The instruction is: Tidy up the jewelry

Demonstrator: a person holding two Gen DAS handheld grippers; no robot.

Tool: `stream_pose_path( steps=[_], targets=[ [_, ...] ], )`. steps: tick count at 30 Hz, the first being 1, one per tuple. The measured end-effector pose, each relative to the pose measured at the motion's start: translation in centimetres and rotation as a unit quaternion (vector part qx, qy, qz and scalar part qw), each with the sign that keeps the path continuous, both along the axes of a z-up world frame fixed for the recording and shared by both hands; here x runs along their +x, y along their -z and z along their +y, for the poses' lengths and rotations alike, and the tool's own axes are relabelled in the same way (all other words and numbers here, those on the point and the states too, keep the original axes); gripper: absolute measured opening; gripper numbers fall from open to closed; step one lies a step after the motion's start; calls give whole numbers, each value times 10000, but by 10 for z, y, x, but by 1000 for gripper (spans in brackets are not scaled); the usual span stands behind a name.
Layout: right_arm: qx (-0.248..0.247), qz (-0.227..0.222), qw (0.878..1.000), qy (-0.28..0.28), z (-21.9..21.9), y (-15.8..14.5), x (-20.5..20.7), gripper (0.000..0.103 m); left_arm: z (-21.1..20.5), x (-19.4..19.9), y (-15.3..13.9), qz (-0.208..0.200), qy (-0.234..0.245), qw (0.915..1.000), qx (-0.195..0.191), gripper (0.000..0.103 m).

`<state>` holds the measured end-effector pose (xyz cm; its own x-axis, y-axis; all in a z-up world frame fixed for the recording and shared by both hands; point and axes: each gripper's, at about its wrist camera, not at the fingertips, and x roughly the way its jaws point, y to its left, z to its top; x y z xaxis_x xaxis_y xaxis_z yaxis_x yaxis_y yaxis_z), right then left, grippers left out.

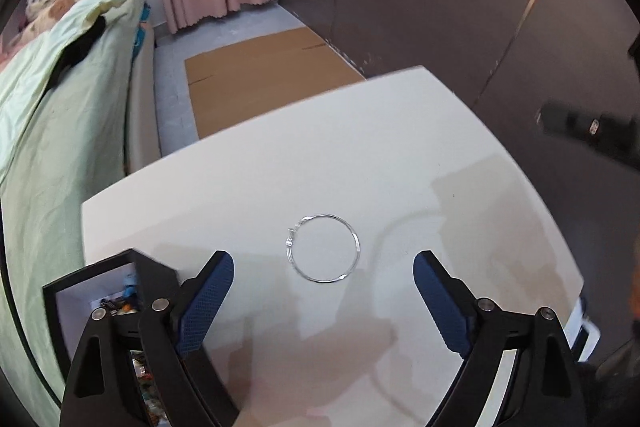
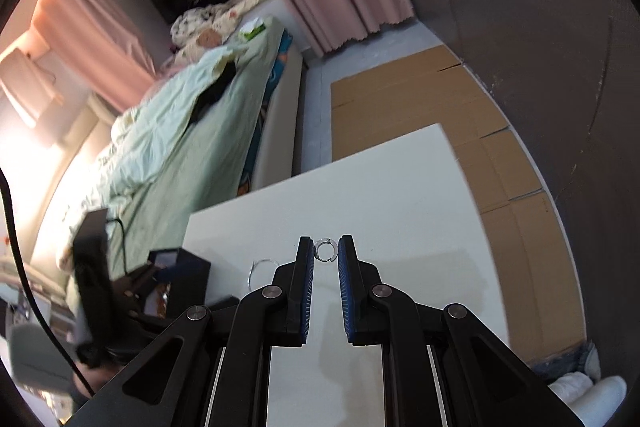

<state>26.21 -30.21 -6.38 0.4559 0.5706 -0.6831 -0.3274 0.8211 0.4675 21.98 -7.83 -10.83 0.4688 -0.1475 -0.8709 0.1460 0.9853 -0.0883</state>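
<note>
Left gripper (image 1: 323, 267) gaping, empty; silver bangle (image 1: 323, 247) flat on the white table (image 1: 400, 131), dead ahead between our fingertips, black jewelry box (image 1: 150, 275) left. Right gripper (image 2: 326, 251) pinches a small ring (image 2: 325, 250).

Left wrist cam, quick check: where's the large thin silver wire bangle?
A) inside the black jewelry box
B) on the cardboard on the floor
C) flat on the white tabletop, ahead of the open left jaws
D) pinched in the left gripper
C: the large thin silver wire bangle lies flat on the white tabletop, ahead of the left gripper, whose blue-padded jaws stand wide apart and touch nothing; the black jewelry box sits off to the left.
</note>
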Motion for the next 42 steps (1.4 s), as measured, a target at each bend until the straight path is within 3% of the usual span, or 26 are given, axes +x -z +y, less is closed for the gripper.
stream_pose_path(
  steps=[11,15,20,22,23,29,30,42],
  targets=[
    [140,23,9998,139,-16,-1,4,14,-9,18,32,163,-47,9995,274,91],
    [123,22,9998,144,-16,-1,4,14,-7,24,40,253,-74,9994,231,81],
    [112,31,9998,155,-18,-1,4,14,-11,24,42,86,28,9991,415,77],
    [87,37,9998,165,-17,-1,5,14,-8,23,41,38,-8,9992,403,66],
    [82,41,9998,169,-17,-1,6,14,-7,23,39,12,-17,9992,393,52],
    [15,40,9999,143,-13,1,6,14,-5,23,38,23,30,9995,317,48],
    [-6,40,9999,127,-12,2,6,14,-3,22,37,26,12,9997,242,3],
    [-102,62,9999,66,-5,4,0,14,9,15,22,79,-215,9996,-171,0]
  ],
)
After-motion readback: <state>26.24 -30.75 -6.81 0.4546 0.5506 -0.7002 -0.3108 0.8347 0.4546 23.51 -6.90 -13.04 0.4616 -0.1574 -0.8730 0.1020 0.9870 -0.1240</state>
